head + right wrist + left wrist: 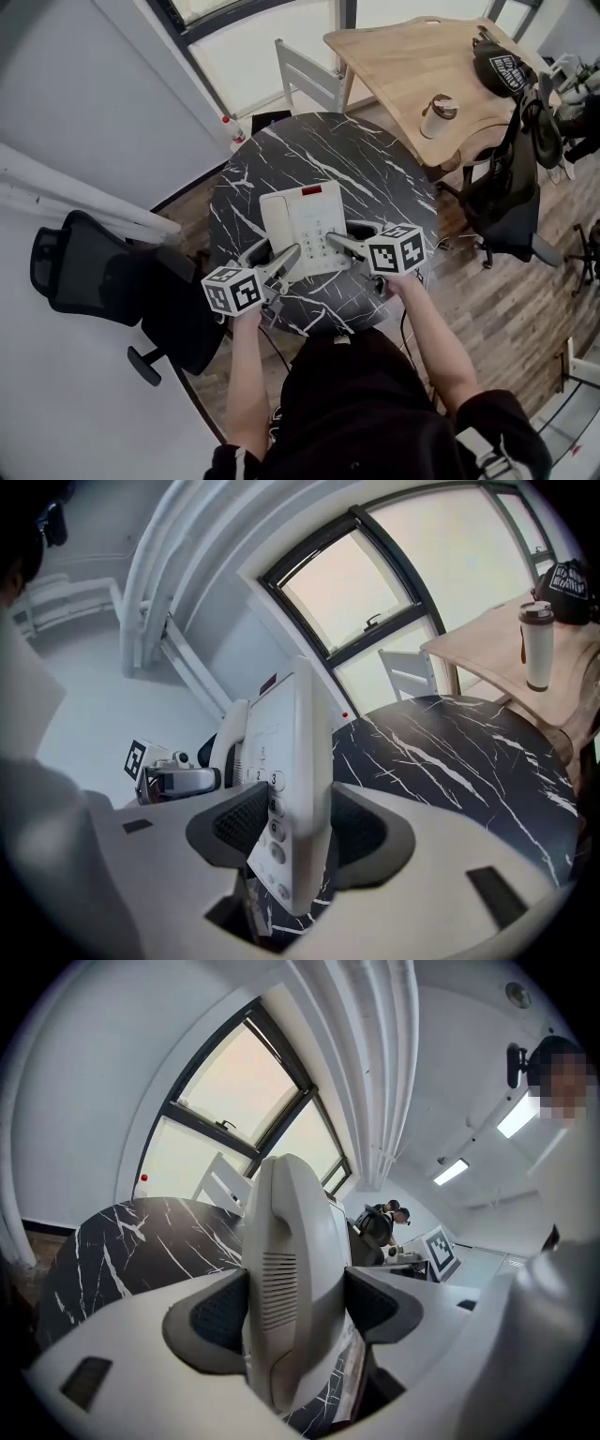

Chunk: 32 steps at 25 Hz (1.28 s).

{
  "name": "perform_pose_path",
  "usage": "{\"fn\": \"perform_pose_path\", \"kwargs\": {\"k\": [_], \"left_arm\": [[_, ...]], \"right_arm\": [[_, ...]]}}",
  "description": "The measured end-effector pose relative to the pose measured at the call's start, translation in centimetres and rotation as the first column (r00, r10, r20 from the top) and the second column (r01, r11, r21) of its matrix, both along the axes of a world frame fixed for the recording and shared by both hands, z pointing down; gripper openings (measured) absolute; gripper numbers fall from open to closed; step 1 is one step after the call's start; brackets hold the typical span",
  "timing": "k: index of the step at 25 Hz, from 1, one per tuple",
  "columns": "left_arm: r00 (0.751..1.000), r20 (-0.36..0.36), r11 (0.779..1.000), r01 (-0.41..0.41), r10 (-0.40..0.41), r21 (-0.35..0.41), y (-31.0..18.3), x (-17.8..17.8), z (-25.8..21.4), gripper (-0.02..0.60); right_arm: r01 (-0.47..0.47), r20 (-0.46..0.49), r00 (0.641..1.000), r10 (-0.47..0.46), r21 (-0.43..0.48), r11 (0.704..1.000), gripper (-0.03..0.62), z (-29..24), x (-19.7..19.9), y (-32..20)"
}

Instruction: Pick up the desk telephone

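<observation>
Beneath our head camera, the round black table (pixel 375 159) with white marble veining takes up the middle of the room. A pale wooden desk (pixel 394 56) stands just beyond its far right edge. One black office chair (pixel 80 267) sits well apart on the left by the white wall, and a second black chair (pixel 511 202) stands beside the desk on the right.

Over the near half of the table we hold the white plastic desk telephone (pixel 305 225) from both sides, its keypad facing up. In both gripper views the marbled top shows under its lower edge.

Our left gripper (pixel 278 251) has its jaws spread wide and closed on the handset side. Its dark ribbed pads (pixel 220 1312) press against the two faces of the rounded white shell. Our right gripper (pixel 342 234) is less wide. Its jaws clamp the thinner keypad edge, one pad on the button face and one on the underside, with the grey number keys (pixel 274 780) just beside them.

A black cap (pixel 502 67) lies on the far corner of the desk. A white tumbler with a dark lid (pixel 437 114) stands upright near the desk's front edge. A small red panel (pixel 310 190) marks the telephone's far end.
</observation>
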<state>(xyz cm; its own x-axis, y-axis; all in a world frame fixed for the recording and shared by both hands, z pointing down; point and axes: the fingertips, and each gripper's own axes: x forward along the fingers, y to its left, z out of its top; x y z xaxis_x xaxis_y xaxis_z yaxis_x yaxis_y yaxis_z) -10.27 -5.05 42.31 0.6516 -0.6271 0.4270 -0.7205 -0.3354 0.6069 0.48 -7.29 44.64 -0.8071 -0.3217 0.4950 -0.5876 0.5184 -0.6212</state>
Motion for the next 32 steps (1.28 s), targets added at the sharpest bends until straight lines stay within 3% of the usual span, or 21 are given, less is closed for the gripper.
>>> {"fn": "perform_pose_path", "kwargs": {"k": [9,19,25,32], "left_arm": [[1.0,0.013,0.994,0.012,-0.014,0.113,-1.4,-0.7,-5.3,0.334],[0.999,0.052,0.971,0.004,-0.017,0.24,-3.2,-1.5,-11.3,0.331],[0.999,0.048,0.964,0.007,-0.02,0.267,-3.0,-1.8,-12.6,0.331],[0.998,0.054,0.963,0.003,-0.018,0.27,-2.9,-1.8,-13.0,0.331]], "right_arm": [[-0.015,0.043,0.999,0.012,0.087,0.996,0.224,-5.1,-0.6,-1.5],[-0.022,0.078,0.997,0.007,0.185,0.983,0.224,-10.8,-1.5,-3.5],[-0.014,0.07,0.998,-0.003,0.244,0.97,0.224,-12.6,-1.9,-3.5],[-0.022,0.073,0.997,0.003,0.251,0.968,0.224,-12.9,-1.8,-3.4]]}}
